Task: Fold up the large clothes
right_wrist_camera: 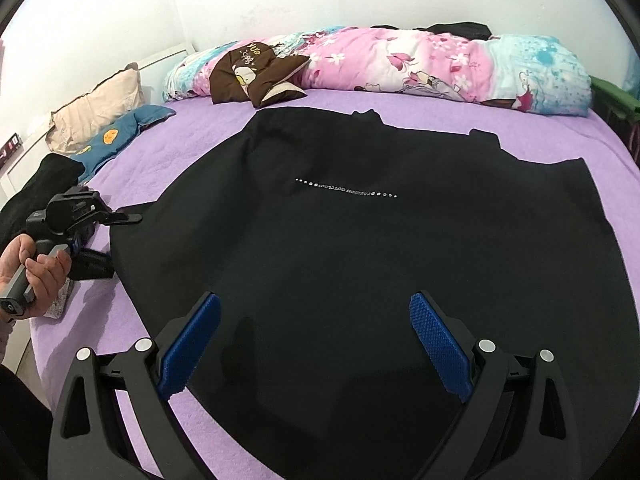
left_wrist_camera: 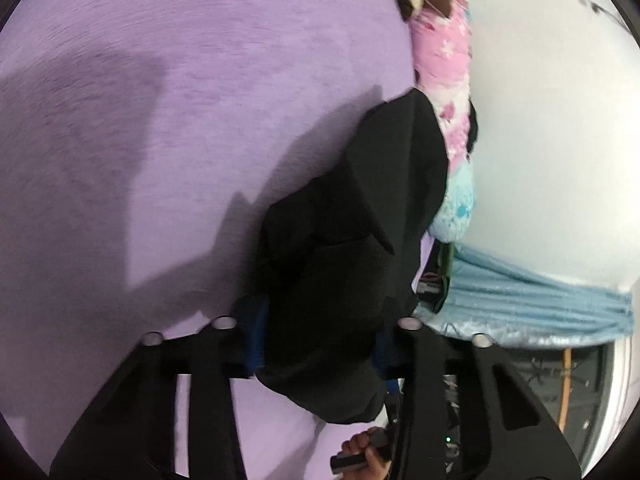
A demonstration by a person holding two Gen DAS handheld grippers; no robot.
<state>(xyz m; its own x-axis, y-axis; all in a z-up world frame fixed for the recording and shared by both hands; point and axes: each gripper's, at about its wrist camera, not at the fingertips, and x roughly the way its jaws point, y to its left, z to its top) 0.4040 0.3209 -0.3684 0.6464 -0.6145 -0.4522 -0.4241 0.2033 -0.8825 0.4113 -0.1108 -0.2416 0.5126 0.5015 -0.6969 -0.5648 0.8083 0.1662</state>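
A large black garment (right_wrist_camera: 360, 248) with a line of small white studs and lettering lies spread flat on the purple bed sheet (right_wrist_camera: 192, 136). My right gripper (right_wrist_camera: 316, 344) is open, its blue pads (right_wrist_camera: 192, 344) just above the garment's near hem. My left gripper (left_wrist_camera: 320, 344) is shut on a bunched part of the black garment (left_wrist_camera: 352, 220), lifted off the sheet (left_wrist_camera: 200, 100). It also shows in the right wrist view (right_wrist_camera: 120, 218) at the garment's left edge, held in a hand.
A rolled pink and blue floral quilt (right_wrist_camera: 400, 64) lies along the far side by the white wall. A brown cushion (right_wrist_camera: 252, 72), a beige pillow (right_wrist_camera: 100, 108) and a blue one (right_wrist_camera: 116, 136) sit at the far left. A blue curtain (left_wrist_camera: 520, 296) hangs beyond the bed.
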